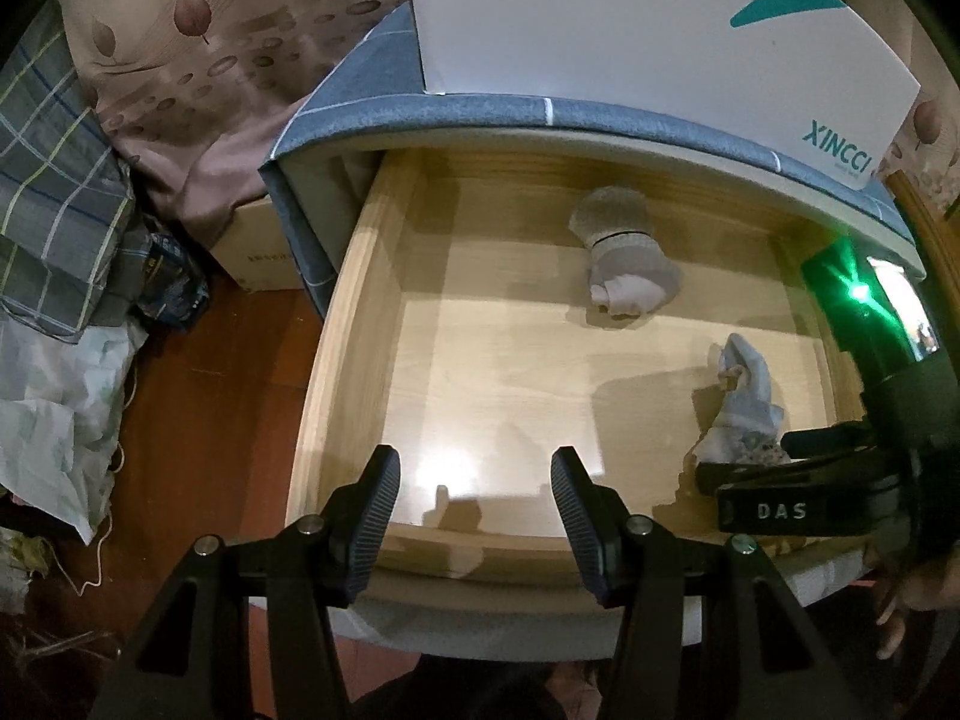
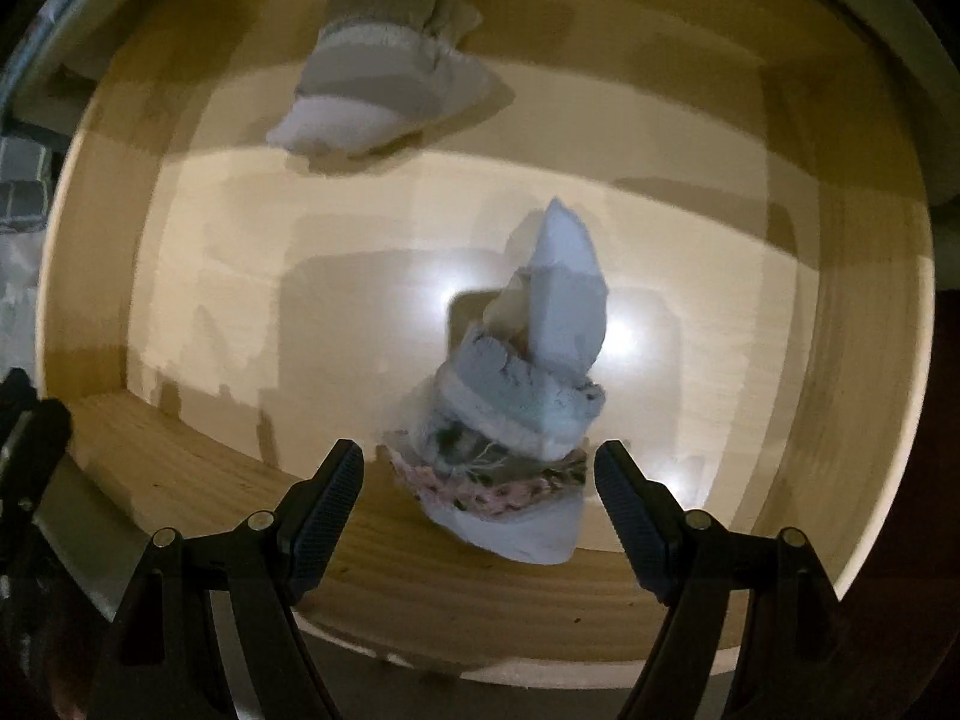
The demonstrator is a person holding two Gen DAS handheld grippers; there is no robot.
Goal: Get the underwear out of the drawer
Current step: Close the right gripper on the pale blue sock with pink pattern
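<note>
Step in hand: reach, pre-grasp. My right gripper points down into the open pale wooden drawer, lined up over the rolled bundle of pale blue underwear with a pink-and-dark patterned band. The bundle lies on the drawer floor near the front wall, toward the drawer's right side as the left wrist view shows it.

Right fingers: spread wide, one pad on each side of the bundle's lower end, neither pressing the cloth as far as I can tell. Nothing grasped. The view is blurred, so I can't say if a tip brushes the fabric.

My left gripper hangs over the drawer's front edge, jaws apart and empty, nothing between the pads but bare drawer floor.

A second bundle, grey and white rolled fabric, sits further back in the drawer, well apart from the blue one. A white cardboard box with teal lettering rests on the blue-grey cloth-covered top above.

Next move, my judgement: go lower so the pads straddle the thick middle of the roll, close firmly, then lift straight up clear of the front wall. Soft cloth, so a shallow pinch may catch one layer and unroll it.
</note>
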